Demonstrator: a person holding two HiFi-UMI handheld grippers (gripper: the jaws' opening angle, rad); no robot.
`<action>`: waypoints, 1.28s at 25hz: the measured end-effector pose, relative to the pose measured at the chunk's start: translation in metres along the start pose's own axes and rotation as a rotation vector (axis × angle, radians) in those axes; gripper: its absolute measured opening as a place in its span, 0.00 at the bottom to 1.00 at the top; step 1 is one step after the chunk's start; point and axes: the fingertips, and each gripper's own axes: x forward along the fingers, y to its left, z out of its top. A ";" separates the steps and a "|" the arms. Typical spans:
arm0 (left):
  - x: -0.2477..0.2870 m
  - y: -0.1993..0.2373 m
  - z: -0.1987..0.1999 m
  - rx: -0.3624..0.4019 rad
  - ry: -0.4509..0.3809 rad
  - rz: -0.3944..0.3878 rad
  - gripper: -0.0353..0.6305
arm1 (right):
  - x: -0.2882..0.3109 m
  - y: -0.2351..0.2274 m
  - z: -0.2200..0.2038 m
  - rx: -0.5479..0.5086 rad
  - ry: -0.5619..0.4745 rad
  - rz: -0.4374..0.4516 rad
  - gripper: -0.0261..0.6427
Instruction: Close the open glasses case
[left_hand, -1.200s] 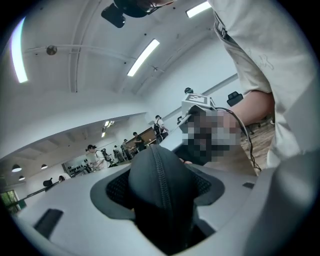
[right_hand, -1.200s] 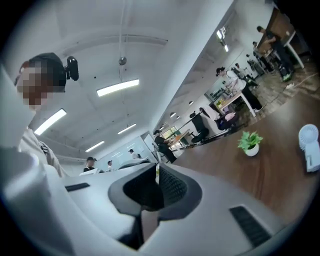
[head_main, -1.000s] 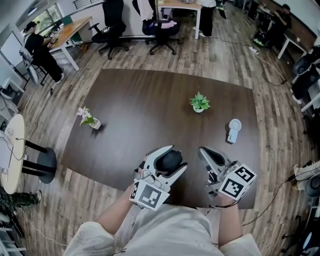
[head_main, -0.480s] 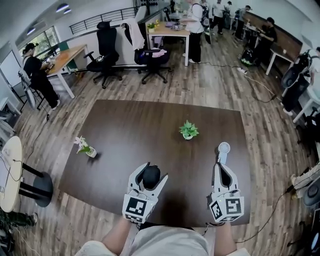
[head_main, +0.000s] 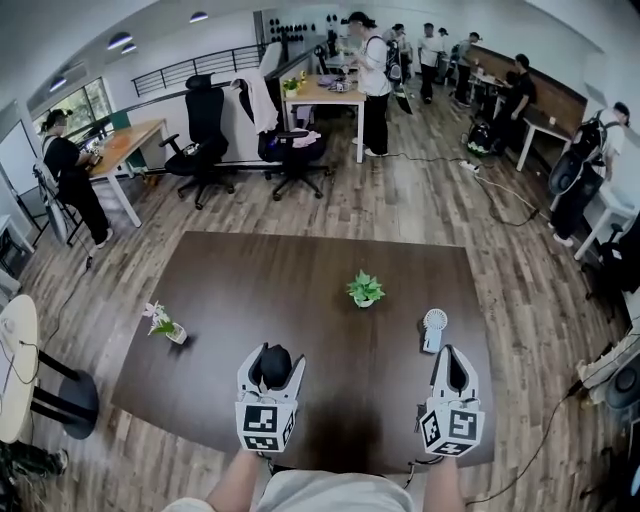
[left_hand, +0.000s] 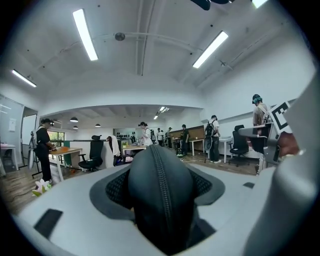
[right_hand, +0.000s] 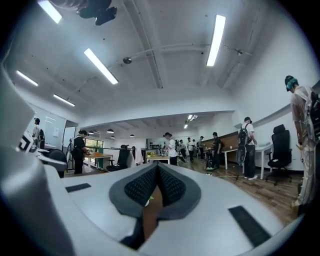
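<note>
Glasses case (left_hand: 160, 192): dark, zippered, semi-rigid shell, likely light; best gripped across its sides. Clamped in left gripper (head_main: 272, 362). Right gripper (head_main: 451, 352): jaws together, empty.

Head view: steeply down over table (head_main: 300, 290); gripper views: level, roomward (sharing far desk (head_main: 328, 93)).

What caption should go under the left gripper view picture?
Left tool clamped on a black zippered oval glasses case, seen end-on.
</note>
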 end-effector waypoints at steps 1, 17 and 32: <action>0.002 -0.002 0.001 0.003 -0.002 -0.010 0.51 | 0.000 0.000 0.000 0.004 0.000 -0.001 0.04; 0.022 -0.019 -0.021 -0.032 0.109 -0.114 0.51 | 0.005 0.009 -0.008 0.004 0.039 0.030 0.04; 0.073 -0.066 -0.180 -0.274 0.628 -0.310 0.51 | 0.005 0.018 -0.050 0.021 0.155 0.061 0.04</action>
